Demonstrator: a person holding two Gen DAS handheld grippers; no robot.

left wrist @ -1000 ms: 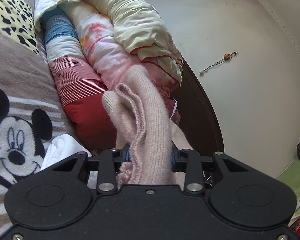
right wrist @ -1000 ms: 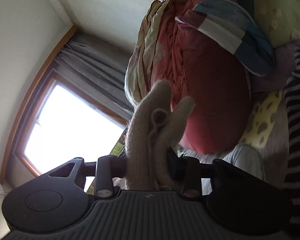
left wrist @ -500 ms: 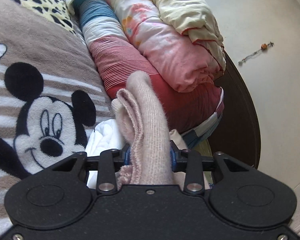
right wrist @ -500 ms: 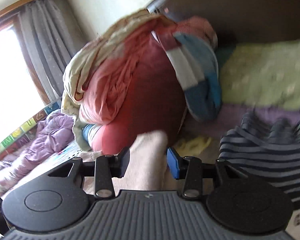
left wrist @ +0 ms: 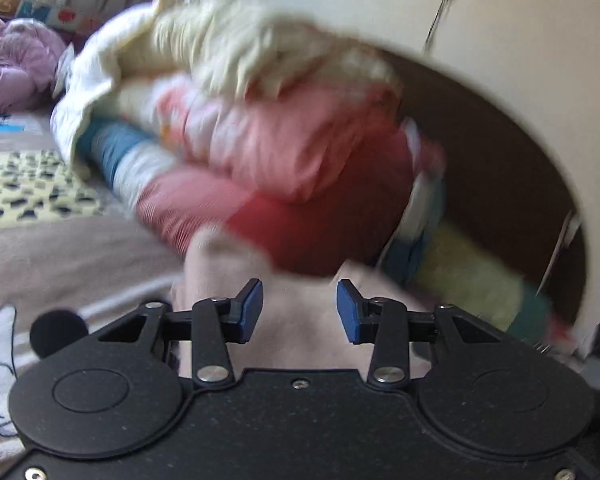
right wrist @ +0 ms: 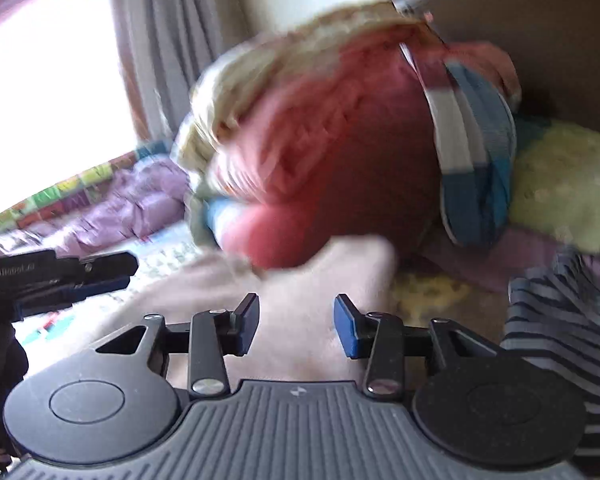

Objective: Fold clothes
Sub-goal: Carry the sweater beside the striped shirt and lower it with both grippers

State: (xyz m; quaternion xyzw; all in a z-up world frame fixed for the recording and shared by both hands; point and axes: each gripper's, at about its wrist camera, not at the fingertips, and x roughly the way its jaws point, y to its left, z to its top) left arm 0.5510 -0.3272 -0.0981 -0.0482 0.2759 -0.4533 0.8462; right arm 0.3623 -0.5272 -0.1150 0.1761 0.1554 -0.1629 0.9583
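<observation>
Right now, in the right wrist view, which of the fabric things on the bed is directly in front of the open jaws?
The pale pink knit garment, lying flat between the jaws. The dark striped garment sits off to the right, and the red rolled quilt is piled farther back.

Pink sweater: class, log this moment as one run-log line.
left gripper: open | right gripper: open | pink sweater: released, lying on bed | views: blurred

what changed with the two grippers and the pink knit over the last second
Both let go. The left gripper, shut on the pink knit garment until half a second ago, now stands open; the right gripper opened half a second earlier. The garment has dropped from upright to lying on the bed. The rolled bedding pile stayed put.
</observation>
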